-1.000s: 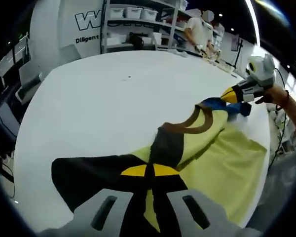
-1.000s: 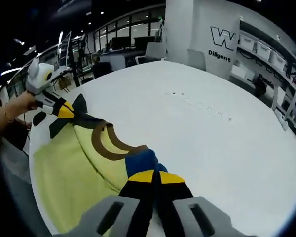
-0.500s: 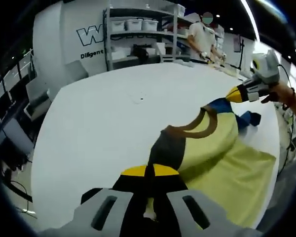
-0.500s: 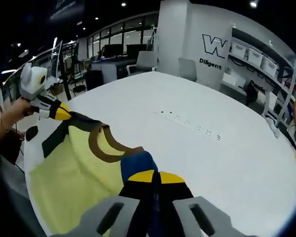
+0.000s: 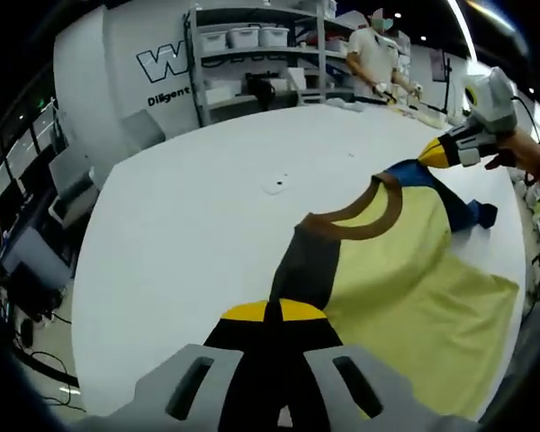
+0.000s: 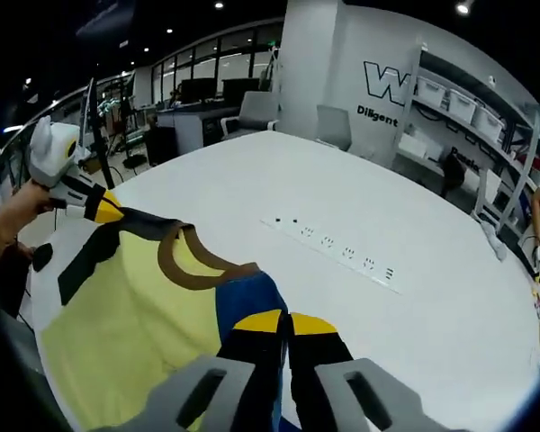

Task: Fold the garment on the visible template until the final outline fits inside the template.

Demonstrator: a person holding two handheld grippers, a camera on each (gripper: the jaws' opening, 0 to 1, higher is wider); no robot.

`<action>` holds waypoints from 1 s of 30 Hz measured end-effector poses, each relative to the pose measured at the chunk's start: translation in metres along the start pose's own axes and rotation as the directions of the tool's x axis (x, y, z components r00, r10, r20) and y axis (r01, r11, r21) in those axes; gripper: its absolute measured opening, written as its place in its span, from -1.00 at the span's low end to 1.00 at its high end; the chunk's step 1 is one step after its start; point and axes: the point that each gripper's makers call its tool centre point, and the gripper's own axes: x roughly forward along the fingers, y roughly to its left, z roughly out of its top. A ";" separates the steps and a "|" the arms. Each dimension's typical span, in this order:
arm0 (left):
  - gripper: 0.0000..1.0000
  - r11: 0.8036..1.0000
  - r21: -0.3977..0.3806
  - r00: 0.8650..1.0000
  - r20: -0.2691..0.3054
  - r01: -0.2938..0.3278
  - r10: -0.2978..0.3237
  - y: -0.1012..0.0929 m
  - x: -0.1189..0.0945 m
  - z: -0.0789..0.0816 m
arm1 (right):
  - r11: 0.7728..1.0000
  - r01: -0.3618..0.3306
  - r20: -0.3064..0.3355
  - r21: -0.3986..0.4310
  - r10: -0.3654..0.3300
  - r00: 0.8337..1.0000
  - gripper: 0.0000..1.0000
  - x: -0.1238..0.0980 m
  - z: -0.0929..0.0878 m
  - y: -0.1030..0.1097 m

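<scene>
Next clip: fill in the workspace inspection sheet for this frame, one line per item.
Surface: white table, mostly bare.
Job's things: yellow garment with brown collar, dark shoulder and blue shoulder, held stretched between both grippers; template: nothing seen.
Clutter: row of small dark marks on the table.
Grippers: left gripper shut on the dark shoulder; right gripper shut on the blue shoulder.
Cables: dark cords on the floor beside the table.
Surroundings: shelving with bins, wall lettering, office chairs, a person standing beyond the table.
</scene>
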 end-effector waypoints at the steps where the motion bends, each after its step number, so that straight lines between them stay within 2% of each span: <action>1: -1.00 1.000 -0.002 1.000 -0.002 0.000 0.000 0.002 0.004 0.001 | 1.000 0.005 -0.003 0.000 -0.005 1.000 -1.00 0.003 0.000 -0.002; 6: -1.00 1.000 0.018 0.998 -0.060 -0.003 0.004 0.012 0.030 -0.008 | 1.000 0.019 -0.036 -0.011 -0.020 0.999 -1.00 0.025 -0.006 -0.009; 8: -1.00 1.000 0.029 0.997 -0.071 -0.008 0.010 0.014 0.039 -0.010 | 1.000 0.018 -0.049 0.005 -0.018 0.999 -1.00 0.034 -0.010 -0.009; 11: -1.00 0.999 0.030 0.996 -0.087 -0.012 0.014 0.019 0.053 -0.013 | 0.999 0.034 -0.068 -0.015 -0.035 0.997 -1.00 0.045 -0.015 -0.012; 20: -1.00 0.999 0.027 0.990 -0.135 -0.033 0.037 0.026 0.072 -0.025 | 0.999 0.041 -0.134 -0.023 -0.044 0.990 -1.00 0.072 -0.036 -0.018; 26: -1.00 0.999 0.026 0.990 -0.138 -0.035 0.039 0.028 0.077 -0.028 | 0.999 0.052 -0.120 -0.005 -0.052 0.991 -1.00 0.085 -0.037 -0.024; 30: -1.00 0.998 0.054 0.989 -0.144 -0.032 0.040 0.030 0.081 -0.029 | 0.997 0.059 -0.097 -0.044 -0.063 0.993 -1.00 0.099 -0.029 -0.032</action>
